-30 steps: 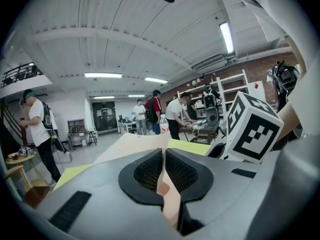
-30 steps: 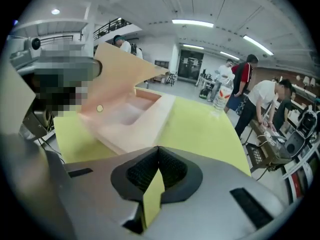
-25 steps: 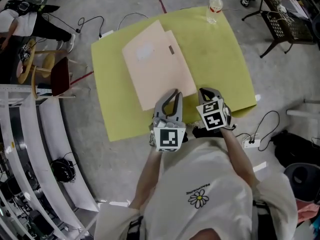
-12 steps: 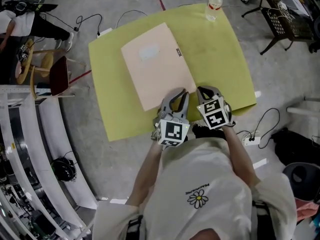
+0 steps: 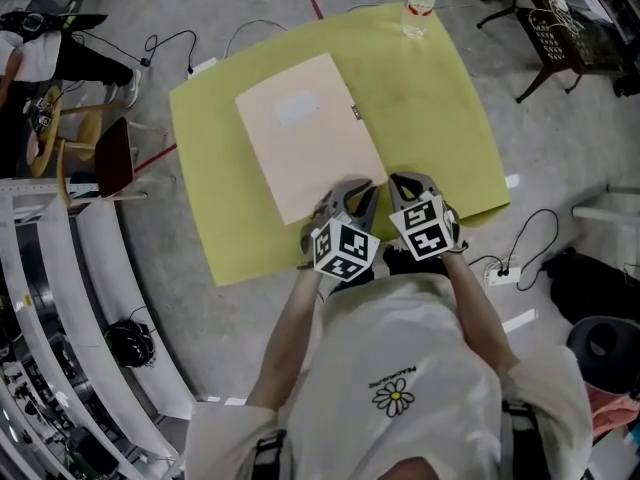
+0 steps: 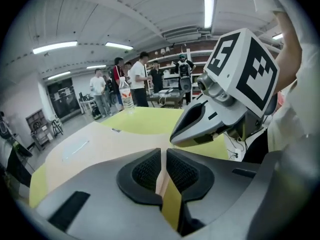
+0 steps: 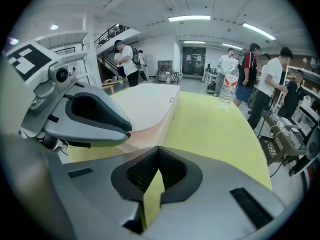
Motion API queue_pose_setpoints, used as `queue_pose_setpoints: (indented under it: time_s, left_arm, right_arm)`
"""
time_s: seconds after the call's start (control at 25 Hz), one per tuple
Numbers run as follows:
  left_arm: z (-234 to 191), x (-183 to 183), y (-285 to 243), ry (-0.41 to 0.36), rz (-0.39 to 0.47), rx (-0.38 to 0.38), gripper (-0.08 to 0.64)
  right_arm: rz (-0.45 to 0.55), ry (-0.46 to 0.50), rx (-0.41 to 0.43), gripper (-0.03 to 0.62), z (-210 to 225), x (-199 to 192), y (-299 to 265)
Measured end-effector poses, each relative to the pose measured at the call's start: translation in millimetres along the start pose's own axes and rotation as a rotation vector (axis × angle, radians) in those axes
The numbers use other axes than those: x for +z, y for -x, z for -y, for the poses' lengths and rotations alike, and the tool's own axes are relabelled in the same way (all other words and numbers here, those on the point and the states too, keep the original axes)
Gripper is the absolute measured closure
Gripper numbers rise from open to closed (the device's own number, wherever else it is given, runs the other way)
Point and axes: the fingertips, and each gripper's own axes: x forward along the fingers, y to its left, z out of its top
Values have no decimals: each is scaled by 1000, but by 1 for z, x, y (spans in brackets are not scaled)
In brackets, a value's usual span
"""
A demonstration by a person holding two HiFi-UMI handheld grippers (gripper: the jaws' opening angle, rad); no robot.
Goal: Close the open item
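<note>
A large pale pink folder (image 5: 300, 148) lies flat and closed on the yellow-green table (image 5: 430, 118), with a small dark tab (image 5: 355, 111) on its right edge. My left gripper (image 5: 345, 196) sits at the folder's near right corner. Its jaws are easing apart, with a thin slit between the pads (image 6: 163, 154) and nothing gripped in it. My right gripper (image 5: 405, 186) rests just right of it over bare table, its pads shut together (image 7: 159, 151) on nothing. The folder (image 7: 145, 104) stretches away ahead of both grippers.
A clear plastic bottle (image 5: 418, 5) stands at the table's far edge. A chair (image 5: 110, 153) stands left of the table, a black wire rack (image 5: 565, 38) at the far right. Cables and a power strip (image 5: 497, 273) lie on the floor. Several people stand beyond the table.
The folder's cover, lifted and offset a second ago, now lies flat on the folder. My left gripper has turned and shifted toward the right gripper.
</note>
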Motion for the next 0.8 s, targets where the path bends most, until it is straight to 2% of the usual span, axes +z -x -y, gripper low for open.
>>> queue_pose_setpoints:
  time_s: [0.12, 0.32, 0.56, 0.8]
  left_arm:
    - [4, -2, -6, -12, -60, -31, 517]
    - [9, -5, -12, -147, -180, -86, 514]
    - [11, -8, -13, -131, -240, -169, 514]
    - [10, -7, -17, -123, -306, -307, 510]
  right_arm:
    - [7, 16, -9, 580, 3, 1, 0]
    - [15, 26, -12, 580, 4, 3, -1]
    - [2, 41, 0, 580, 2, -4, 0]
    - [21, -30, -25, 580, 18, -3, 8]
